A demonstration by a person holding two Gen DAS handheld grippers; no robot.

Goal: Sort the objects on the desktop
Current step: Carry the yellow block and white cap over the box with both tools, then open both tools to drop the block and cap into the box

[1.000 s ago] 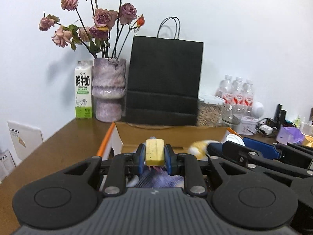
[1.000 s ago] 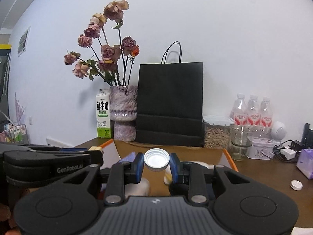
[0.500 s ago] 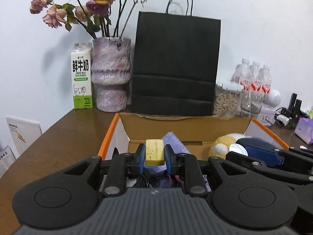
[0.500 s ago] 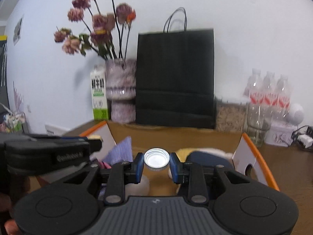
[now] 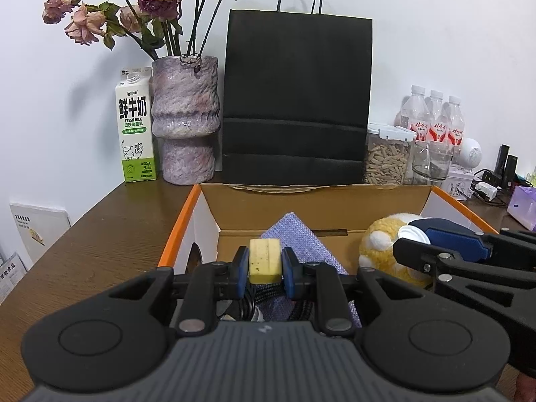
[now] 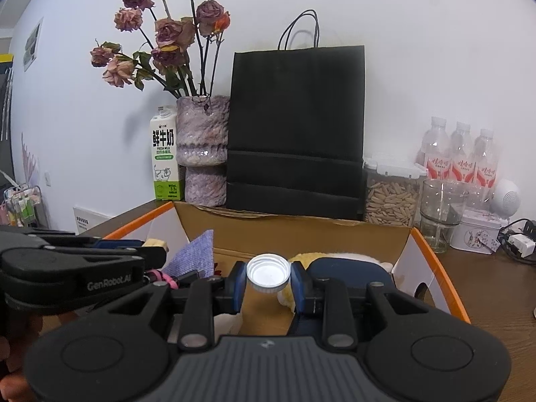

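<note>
My left gripper [image 5: 265, 261] is shut on a small yellow sponge block [image 5: 264, 258], held over the open cardboard box [image 5: 301, 201]. My right gripper [image 6: 268, 274] is shut on a white bottle cap [image 6: 268, 272], also over the box [image 6: 301, 231]. Inside the box lie a purple cloth [image 5: 294, 234], a yellow and white plush toy [image 5: 385, 238], a dark blue object [image 6: 348, 269] and some black cables [image 5: 254, 301]. The right gripper with its cap [image 5: 412, 234] shows at the right of the left wrist view, and the left gripper with its sponge [image 6: 155, 243] at the left of the right wrist view.
Behind the box stand a black paper bag [image 5: 296, 100], a purple vase [image 5: 186, 117] of dried roses and a milk carton [image 5: 134, 127]. At the back right are a seed jar [image 5: 387, 157], a glass [image 5: 432, 160], water bottles [image 5: 435, 120], a tin and cables. The brown table [image 5: 100, 241] extends left.
Both grippers came forward and down over the box, so more of its inside shows; over the last half second they barely shifted. The sponge and the cap stay gripped.
</note>
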